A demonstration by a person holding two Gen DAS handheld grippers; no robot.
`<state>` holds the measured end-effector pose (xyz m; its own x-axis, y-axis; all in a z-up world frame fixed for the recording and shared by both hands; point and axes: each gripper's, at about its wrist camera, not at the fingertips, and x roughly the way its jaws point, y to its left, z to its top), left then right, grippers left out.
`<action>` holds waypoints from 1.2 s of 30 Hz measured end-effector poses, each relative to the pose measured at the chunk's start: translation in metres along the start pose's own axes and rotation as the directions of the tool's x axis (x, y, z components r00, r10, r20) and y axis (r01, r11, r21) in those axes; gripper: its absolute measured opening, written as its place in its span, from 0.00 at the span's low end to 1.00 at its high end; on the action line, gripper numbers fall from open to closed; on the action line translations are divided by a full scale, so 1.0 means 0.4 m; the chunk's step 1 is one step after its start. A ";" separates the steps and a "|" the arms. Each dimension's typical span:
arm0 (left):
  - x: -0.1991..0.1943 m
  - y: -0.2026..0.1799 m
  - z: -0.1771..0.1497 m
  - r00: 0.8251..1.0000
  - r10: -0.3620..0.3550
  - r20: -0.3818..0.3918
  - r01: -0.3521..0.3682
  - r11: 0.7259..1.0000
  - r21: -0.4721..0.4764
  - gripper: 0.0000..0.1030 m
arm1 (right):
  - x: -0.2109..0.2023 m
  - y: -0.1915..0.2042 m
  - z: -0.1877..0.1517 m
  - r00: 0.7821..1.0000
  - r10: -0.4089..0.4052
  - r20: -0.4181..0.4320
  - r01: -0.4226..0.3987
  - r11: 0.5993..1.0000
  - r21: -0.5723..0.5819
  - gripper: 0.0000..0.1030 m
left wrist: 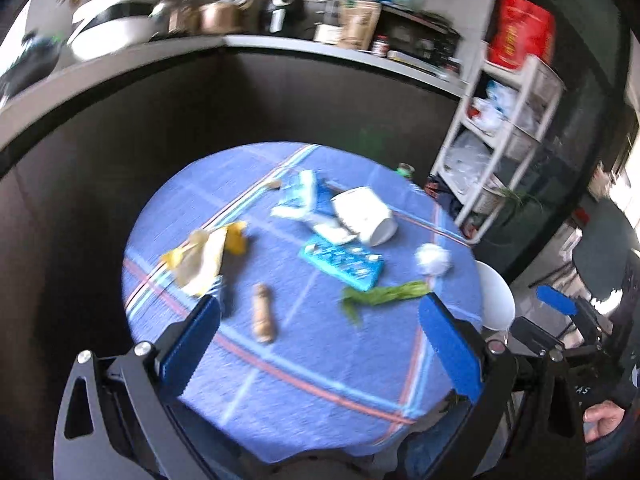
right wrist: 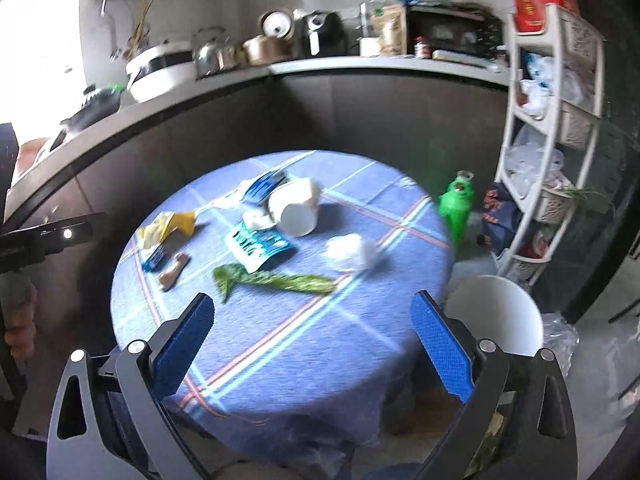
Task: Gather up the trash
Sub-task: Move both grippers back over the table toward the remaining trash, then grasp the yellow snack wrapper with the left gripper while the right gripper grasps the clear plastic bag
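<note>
- Left claw (left wrist: pixel 318 336) spread wide, nothing between its blue pads; it hovers above the near edge of the round worktop with the blue striped cloth (left wrist: pixel 320 400).
- Right claw (right wrist: pixel 312 344) also spread wide and empty, above the near-right edge of the same worktop.
- Nearest trash: long green leafy strip (right wrist: pixel 276 280), lying flat just ahead of the right claw; small tan cork-like cylinder (left wrist: pixel 264 319) ahead of the left claw.
- Farther out: teal printed flat packet (left wrist: pixel 343 265), crumpled white paper ball (left wrist: pixel 433 259), yellow and white crumpled wrapper (left wrist: pixel 206 258), tipped white paper cup (left wrist: pixel 365 214) lying on its side, blue and white torn wrapper (left wrist: pixel 302 196) behind it.
- White round bin (right wrist: pixel 496 312) stands on the floor just right of the worktop; inside not clearly visible.
- Progress: judged early; all pieces seen lie on the cloth, none held. Whole pile left to collect.
- Frames blurred, small details uncertain.
</note>
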<state>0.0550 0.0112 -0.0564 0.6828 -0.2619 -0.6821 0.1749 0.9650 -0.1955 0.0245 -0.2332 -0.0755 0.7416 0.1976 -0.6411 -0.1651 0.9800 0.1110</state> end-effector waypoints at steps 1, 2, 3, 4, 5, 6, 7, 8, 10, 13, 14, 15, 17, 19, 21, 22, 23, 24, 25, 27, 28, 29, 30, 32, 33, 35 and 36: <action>0.001 0.037 -0.003 1.000 0.020 -0.004 -0.020 0.999 -0.027 0.96 | 0.006 0.007 0.002 1.000 0.000 -0.005 0.000 1.000 -0.003 0.92; 0.004 0.063 -0.005 1.000 0.030 -0.006 -0.030 0.999 -0.044 0.96 | 0.015 0.015 0.008 1.000 0.002 -0.014 -0.002 1.000 -0.007 0.92; 0.009 0.091 -0.005 0.999 0.035 -0.011 -0.036 0.997 -0.061 0.96 | 0.023 0.016 0.011 1.000 0.004 -0.023 -0.004 1.000 -0.005 0.92; 0.017 0.120 -0.004 0.999 0.037 -0.018 -0.038 0.996 -0.078 0.96 | 0.030 0.018 0.013 1.000 0.005 -0.031 -0.005 1.000 0.000 0.92; 0.025 0.140 -0.003 0.999 0.039 -0.022 -0.041 0.995 -0.089 0.96 | 0.041 0.020 0.019 0.999 0.006 -0.040 -0.006 1.000 0.010 0.92; 0.037 0.160 0.000 0.999 0.043 -0.027 -0.045 0.994 -0.098 0.96 | 0.049 0.017 0.023 0.999 0.008 -0.046 -0.008 1.000 0.015 0.92; 0.050 0.177 0.004 0.998 0.046 -0.032 -0.049 0.993 -0.103 0.94 | 0.055 0.016 0.027 0.999 0.009 -0.050 -0.009 1.000 0.019 0.92; 0.071 0.200 0.012 0.998 0.054 -0.044 -0.059 0.992 -0.108 0.91 | 0.064 0.017 0.031 0.998 0.010 -0.054 -0.008 1.000 0.026 0.92; 0.107 0.231 0.026 0.997 0.039 -0.066 -0.046 0.992 -0.116 0.85 | 0.078 0.014 0.036 0.998 0.010 -0.061 -0.008 0.999 0.034 0.92; 0.158 0.254 0.058 0.996 0.033 -0.078 -0.040 0.995 -0.096 0.82 | 0.099 0.008 0.043 0.998 0.008 -0.069 -0.005 0.999 0.053 0.92; 0.179 0.259 0.072 0.996 0.029 -0.082 -0.035 0.997 -0.075 0.82 | 0.109 0.006 0.044 0.997 0.013 -0.078 -0.008 0.998 0.062 0.92; 0.212 0.264 0.090 0.994 0.018 -0.103 -0.023 0.999 -0.046 0.82 | 0.117 0.004 0.045 0.996 0.014 -0.087 -0.008 0.998 0.068 0.92; 0.261 0.261 0.108 0.989 0.014 -0.146 -0.014 1.000 0.006 0.82 | 0.132 0.001 0.045 0.995 0.008 -0.100 -0.001 0.998 0.070 0.92; 0.305 0.254 0.123 0.983 0.029 -0.181 -0.018 0.998 0.061 0.82 | 0.142 -0.003 0.044 0.994 0.004 -0.107 0.003 0.997 0.072 0.92; 0.346 0.251 0.134 0.976 0.039 -0.213 -0.017 0.995 0.103 0.78 | 0.156 -0.010 0.044 0.993 -0.003 -0.115 0.012 0.997 0.076 0.92; 0.360 0.251 0.136 0.974 0.031 -0.224 -0.007 0.994 0.108 0.75 | 0.162 -0.015 0.044 0.993 -0.008 -0.118 0.018 0.997 0.080 0.92; 0.376 0.250 0.140 0.971 0.020 -0.238 0.007 0.993 0.114 0.71 | 0.173 -0.022 0.046 0.992 -0.012 -0.126 0.023 0.996 0.088 0.92; 0.384 0.250 0.140 0.969 0.017 -0.246 0.012 0.993 0.116 0.69 | 0.183 -0.029 0.047 0.991 -0.014 -0.135 0.027 0.995 0.096 0.92; 0.399 0.251 0.142 0.966 0.014 -0.259 0.018 0.993 0.120 0.63 | 0.194 -0.038 0.049 0.990 -0.015 -0.143 0.030 0.994 0.106 0.92; 0.419 0.258 0.139 0.959 0.008 -0.282 0.027 0.993 0.119 0.50 | 0.217 -0.055 0.057 0.988 -0.016 -0.151 0.034 0.992 0.122 0.92; 0.429 0.261 0.139 0.955 -0.002 -0.295 0.038 0.993 0.115 0.40 | 0.232 -0.063 0.063 0.988 -0.017 -0.154 0.037 0.991 0.130 0.92; 0.440 0.265 0.140 0.951 -0.010 -0.308 0.047 0.993 0.110 0.37 | 0.243 -0.071 0.067 0.988 -0.018 -0.156 0.040 0.990 0.135 0.91; 0.446 0.265 0.141 0.950 -0.014 -0.313 0.051 0.992 0.111 0.36 | 0.261 -0.078 0.074 0.987 -0.023 -0.161 0.046 0.989 0.140 0.91; 0.456 0.262 0.144 0.948 -0.018 -0.318 0.059 0.991 0.118 0.31 | 0.294 -0.084 0.085 0.984 -0.033 -0.175 0.057 0.989 0.135 0.83; 0.459 0.261 0.146 0.947 -0.019 -0.320 0.059 0.991 0.117 0.31 | 0.311 -0.085 0.089 0.983 -0.038 -0.182 0.062 0.990 0.127 0.80; 0.464 0.262 0.147 0.946 -0.018 -0.323 0.057 0.992 0.114 0.31 | 0.339 -0.091 0.094 0.980 -0.054 -0.193 0.077 0.990 0.114 0.71; 0.464 0.262 0.149 0.946 -0.020 -0.324 0.060 0.992 0.113 0.31 | 0.352 -0.095 0.096 0.978 -0.063 -0.201 0.087 0.990 0.111 0.70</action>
<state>0.2423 0.0646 -0.1618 0.4126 -0.2721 -0.8693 0.2944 0.9430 -0.1554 0.1602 -0.2419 -0.1407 0.6050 0.1262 -0.7862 -0.0265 0.9900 0.1385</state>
